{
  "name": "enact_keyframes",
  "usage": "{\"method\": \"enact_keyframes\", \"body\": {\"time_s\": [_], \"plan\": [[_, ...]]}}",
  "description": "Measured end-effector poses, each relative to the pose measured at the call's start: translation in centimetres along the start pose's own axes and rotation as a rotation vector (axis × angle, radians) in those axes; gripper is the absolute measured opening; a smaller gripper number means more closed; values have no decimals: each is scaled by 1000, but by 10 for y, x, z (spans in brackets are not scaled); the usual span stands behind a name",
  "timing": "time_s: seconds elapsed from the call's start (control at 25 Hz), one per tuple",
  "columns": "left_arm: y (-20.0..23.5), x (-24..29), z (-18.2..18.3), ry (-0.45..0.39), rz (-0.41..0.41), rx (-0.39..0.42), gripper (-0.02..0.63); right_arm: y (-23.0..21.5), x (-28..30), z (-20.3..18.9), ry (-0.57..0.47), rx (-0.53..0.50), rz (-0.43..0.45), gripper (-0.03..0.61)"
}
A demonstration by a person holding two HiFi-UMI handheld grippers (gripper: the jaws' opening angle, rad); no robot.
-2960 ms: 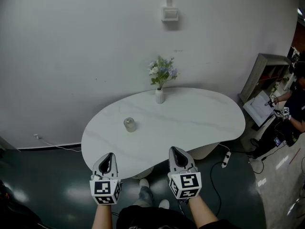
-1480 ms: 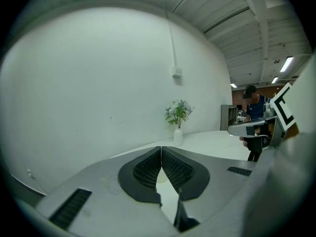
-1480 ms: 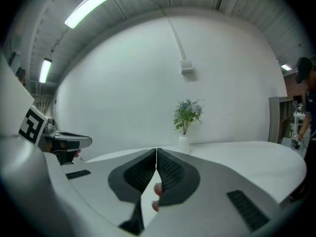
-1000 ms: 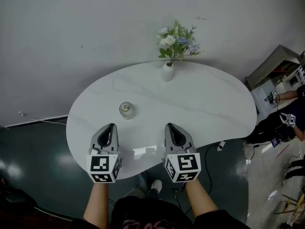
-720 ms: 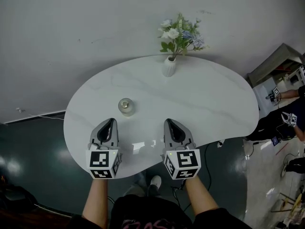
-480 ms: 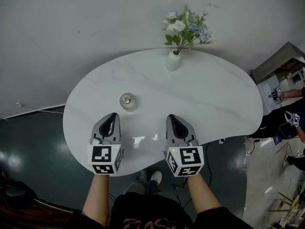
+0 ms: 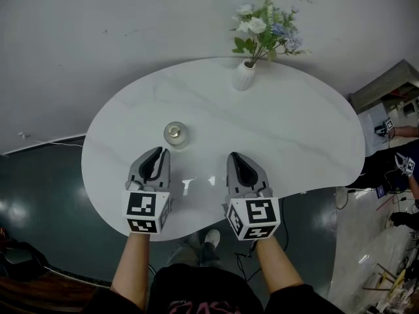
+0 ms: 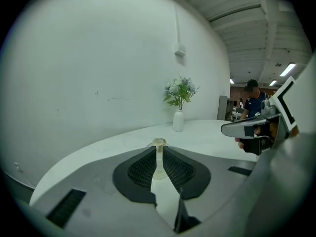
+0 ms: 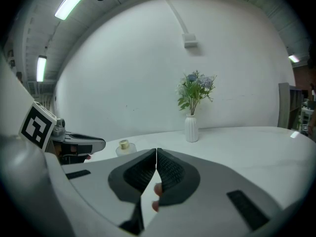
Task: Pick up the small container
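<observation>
Okay, my left gripper [image 7: 156, 152] and right gripper [image 7: 236, 157] are both over the near side of the white table [image 7: 294, 136], jaws closed together, nothing in them. Small container [image 7: 175, 133] stands on the table just past my left gripper, not touching it. Flower vase [image 7: 244, 76] sits at the far edge.

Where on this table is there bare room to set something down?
Bare: the table's right lobe past the vase and right gripper, and the middle between vase and small container. Tightest: near left, left gripper close behind the container.
</observation>
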State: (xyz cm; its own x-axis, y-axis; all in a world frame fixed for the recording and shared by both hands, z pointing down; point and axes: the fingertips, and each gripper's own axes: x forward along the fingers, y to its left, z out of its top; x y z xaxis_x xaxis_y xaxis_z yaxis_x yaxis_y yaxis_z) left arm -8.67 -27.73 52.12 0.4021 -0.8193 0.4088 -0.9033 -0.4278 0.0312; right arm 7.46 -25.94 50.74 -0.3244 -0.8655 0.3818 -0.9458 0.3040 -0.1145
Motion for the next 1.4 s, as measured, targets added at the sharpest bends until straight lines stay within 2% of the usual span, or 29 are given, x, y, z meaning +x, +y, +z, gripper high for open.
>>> {"method": "enact_keyframes", "body": {"time_s": [0.12,0.56,0.88,1.4], "plan": [[-1,7,-6,18,-15,0,81,0,4,-3,8,-9,8,66],[-1,29,-8,12,-35,2,160,-1,26,-6,14,-7,15,66],[3,45,-3,9,-41,5,186,-2,36,-6,20,-1,14,66],[2,61,-3,13,-54,-2,187,-9,49,-14,44,6,12,66]]}}
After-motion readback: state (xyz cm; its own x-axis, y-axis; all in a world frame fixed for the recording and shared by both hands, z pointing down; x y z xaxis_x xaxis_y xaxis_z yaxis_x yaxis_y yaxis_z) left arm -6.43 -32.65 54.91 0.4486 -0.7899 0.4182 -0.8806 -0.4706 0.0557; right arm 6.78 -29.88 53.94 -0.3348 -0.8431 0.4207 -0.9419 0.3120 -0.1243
